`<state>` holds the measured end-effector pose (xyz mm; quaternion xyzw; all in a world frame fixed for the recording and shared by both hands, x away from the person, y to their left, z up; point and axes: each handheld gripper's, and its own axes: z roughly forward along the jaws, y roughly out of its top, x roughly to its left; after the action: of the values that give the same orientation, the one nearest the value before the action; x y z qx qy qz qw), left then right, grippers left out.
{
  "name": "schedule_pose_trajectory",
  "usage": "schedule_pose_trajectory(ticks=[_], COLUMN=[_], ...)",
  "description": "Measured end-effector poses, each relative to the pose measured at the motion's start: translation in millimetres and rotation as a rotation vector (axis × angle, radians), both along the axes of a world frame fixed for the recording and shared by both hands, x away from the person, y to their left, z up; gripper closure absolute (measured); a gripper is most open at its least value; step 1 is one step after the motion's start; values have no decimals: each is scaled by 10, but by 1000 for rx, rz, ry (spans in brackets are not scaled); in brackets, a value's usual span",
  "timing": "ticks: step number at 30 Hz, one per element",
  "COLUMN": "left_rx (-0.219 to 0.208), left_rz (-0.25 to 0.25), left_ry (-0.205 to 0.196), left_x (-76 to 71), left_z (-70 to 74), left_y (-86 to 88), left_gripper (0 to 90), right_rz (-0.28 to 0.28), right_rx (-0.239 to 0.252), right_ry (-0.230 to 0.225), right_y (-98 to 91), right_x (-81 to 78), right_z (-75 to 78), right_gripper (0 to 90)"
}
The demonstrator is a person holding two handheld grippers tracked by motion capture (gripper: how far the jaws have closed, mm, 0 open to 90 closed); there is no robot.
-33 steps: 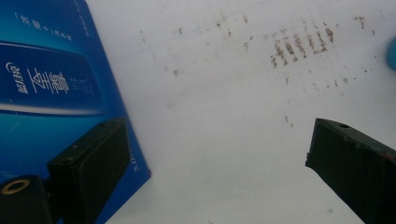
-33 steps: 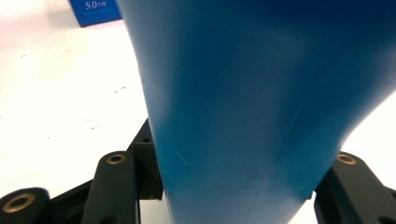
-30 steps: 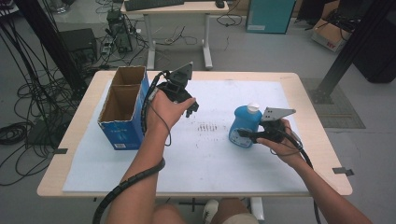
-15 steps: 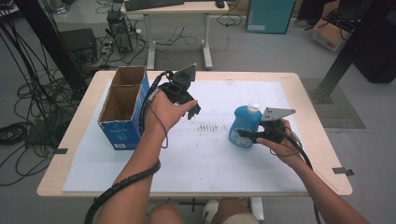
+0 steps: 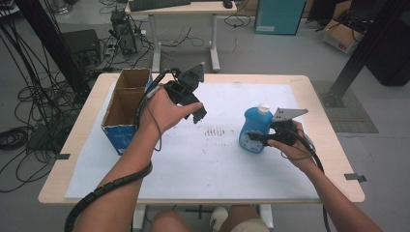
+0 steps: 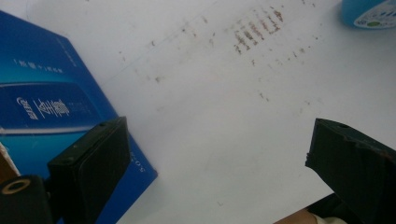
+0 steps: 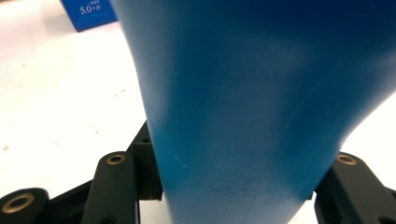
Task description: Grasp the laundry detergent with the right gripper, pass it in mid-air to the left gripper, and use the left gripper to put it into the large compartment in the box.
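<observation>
Right gripper (image 5: 258,139) clamps a blue bottle (image 5: 255,128) standing upright on the white table cover (image 5: 217,164); left gripper (image 5: 196,113) hovers empty.

The right jaws press both sides of the bottle's body, right of centre. The left jaws stand wide apart beside the open blue box (image 5: 121,113). Judged step: bottle gripped, not yet lifted. Next probably calls for carrying it leftward into 1 of the box's 2 compartments.

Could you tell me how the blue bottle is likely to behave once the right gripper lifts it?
The blue bottle looks like smooth plastic, so it may slip or flex between the right gripper jaws clamped low on it. It stands tall with a white cap, so it could tip if nudged.
</observation>
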<state>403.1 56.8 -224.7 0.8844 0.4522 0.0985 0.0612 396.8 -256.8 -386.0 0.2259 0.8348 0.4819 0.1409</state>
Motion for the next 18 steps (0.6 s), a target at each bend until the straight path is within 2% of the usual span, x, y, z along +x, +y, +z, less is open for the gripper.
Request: schedule_pose_trajectory(ticks=[5, 6, 11, 15, 18], left_rx=[0, 12, 33, 38, 31], left_rz=[-63, -104, -205, -288, -329], left_ry=[-17, -10, -23, -33, -34], left_x=[6, 17, 45, 81, 118], left_z=[136, 188, 362, 494, 577], left_y=[-17, -16, -48, -49, -25], left_gripper=[66, 66, 66, 66, 66], right_rz=[17, 27, 28, 39, 52], right_rx=[-7, -11, -3, 2, -1], right_ry=[11, 10, 31, 67, 87], right_y=[-28, -26, 21, 105, 207], right_x=[29, 44, 100, 156, 196], right_z=[194, 238, 441, 596, 694], right_gripper=[446, 446, 445, 445, 444])
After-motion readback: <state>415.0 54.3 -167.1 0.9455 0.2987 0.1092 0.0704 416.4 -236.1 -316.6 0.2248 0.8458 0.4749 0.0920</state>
